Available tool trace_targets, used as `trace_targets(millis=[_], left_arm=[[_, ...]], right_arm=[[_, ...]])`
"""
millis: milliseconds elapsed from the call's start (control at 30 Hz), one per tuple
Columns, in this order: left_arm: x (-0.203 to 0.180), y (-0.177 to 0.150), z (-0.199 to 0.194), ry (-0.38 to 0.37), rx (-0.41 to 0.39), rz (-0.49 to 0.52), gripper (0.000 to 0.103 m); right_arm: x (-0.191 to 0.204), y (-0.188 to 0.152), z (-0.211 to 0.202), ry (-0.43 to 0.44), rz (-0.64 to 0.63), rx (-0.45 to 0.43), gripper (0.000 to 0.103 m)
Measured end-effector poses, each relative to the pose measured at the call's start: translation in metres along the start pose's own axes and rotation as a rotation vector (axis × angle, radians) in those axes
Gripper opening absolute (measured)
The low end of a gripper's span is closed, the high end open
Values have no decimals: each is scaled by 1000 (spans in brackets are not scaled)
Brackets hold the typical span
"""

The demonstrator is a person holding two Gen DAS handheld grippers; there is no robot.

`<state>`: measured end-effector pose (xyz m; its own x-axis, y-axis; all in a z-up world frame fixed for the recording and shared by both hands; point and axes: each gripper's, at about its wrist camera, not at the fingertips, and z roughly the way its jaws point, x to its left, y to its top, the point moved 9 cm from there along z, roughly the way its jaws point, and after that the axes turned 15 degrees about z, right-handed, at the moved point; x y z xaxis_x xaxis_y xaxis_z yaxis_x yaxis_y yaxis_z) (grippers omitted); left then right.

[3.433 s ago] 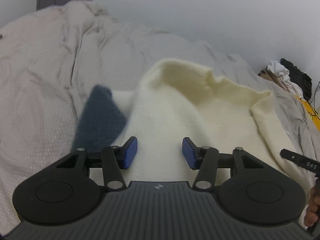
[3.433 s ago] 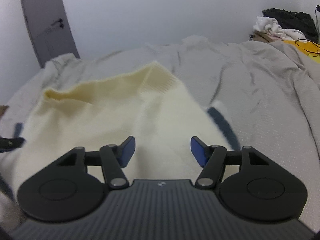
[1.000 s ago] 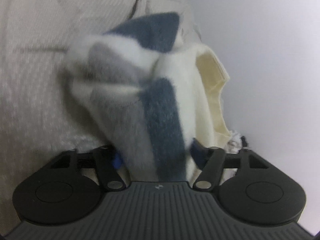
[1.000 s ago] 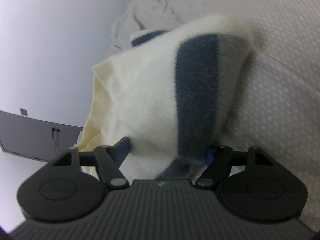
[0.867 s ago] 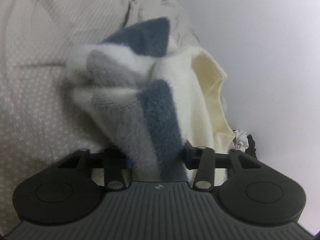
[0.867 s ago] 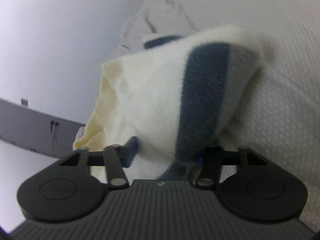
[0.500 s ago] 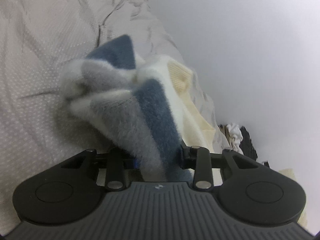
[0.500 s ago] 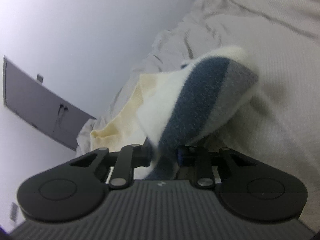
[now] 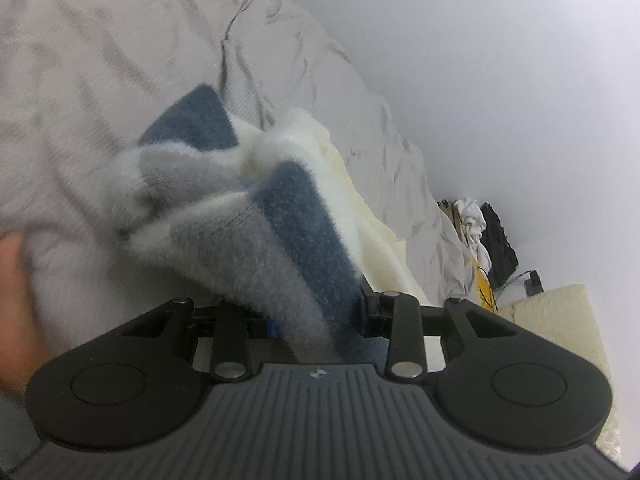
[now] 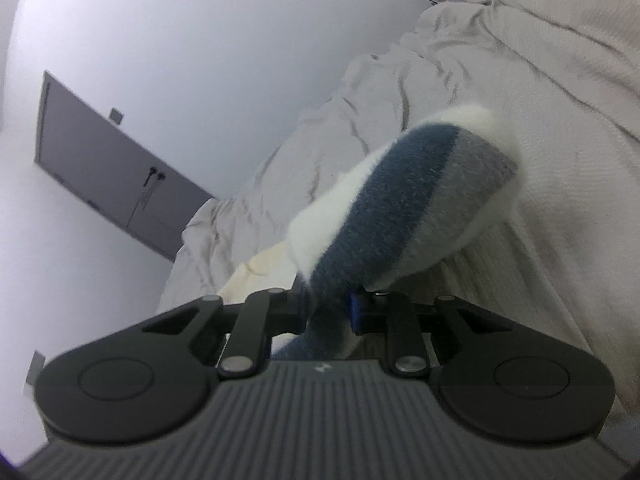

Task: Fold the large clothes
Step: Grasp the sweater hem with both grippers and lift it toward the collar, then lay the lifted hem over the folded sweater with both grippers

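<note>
Over the rumpled grey bedspread (image 9: 100, 40), fuzzy cream sweater (image 9: 248, 216) with blue and grey stripes hangs lifted, left gripper (image 9: 318, 316) clamped on one bunched end, right gripper (image 10: 326, 308) closing, pinching the other.

My left wrist camera sits just behind the left gripper (image 9: 318, 316), tilted, looking down and forward at close range over the striped sweater (image 9: 256, 216) toward the bedspread (image 9: 120, 40) and white wall (image 9: 500, 60). My right wrist camera sits likewise behind the right gripper (image 10: 326, 312), rolled the other way, facing the sweater (image 10: 400, 208), the bedspread (image 10: 520, 80) and a grey door (image 10: 100, 160). Both views share sweater, bedspread and wall.
</note>
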<state>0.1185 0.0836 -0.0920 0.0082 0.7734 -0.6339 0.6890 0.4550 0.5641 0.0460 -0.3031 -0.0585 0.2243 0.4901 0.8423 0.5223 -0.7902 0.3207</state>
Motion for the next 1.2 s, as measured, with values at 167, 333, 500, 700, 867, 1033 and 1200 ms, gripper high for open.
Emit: trace_targets(millis=[167, 333, 500, 700, 867, 1033, 1200], left_arm=[[1, -11, -5, 7, 56, -17, 50], [-10, 13, -3, -17, 28, -15, 67], [-16, 54, 18, -20, -5, -35, 69], [-17, 99, 60, -6, -24, -26, 70], [-10, 127, 104, 56, -36, 49, 70], [-1, 140, 144, 100, -48, 152, 70], [-1, 149, 180, 152, -53, 274, 71]], right_arm=[[-11, -5, -4, 8, 37, 5, 23], [8, 6, 8, 37, 41, 9, 24], [31, 33, 36, 63, 80, 20, 28], [33, 59, 87, 16, 96, 7, 29], [21, 72, 131, -15, 103, 11, 29], [10, 79, 172, -55, 79, 25, 28], [2, 84, 202, -84, 14, 23, 27]])
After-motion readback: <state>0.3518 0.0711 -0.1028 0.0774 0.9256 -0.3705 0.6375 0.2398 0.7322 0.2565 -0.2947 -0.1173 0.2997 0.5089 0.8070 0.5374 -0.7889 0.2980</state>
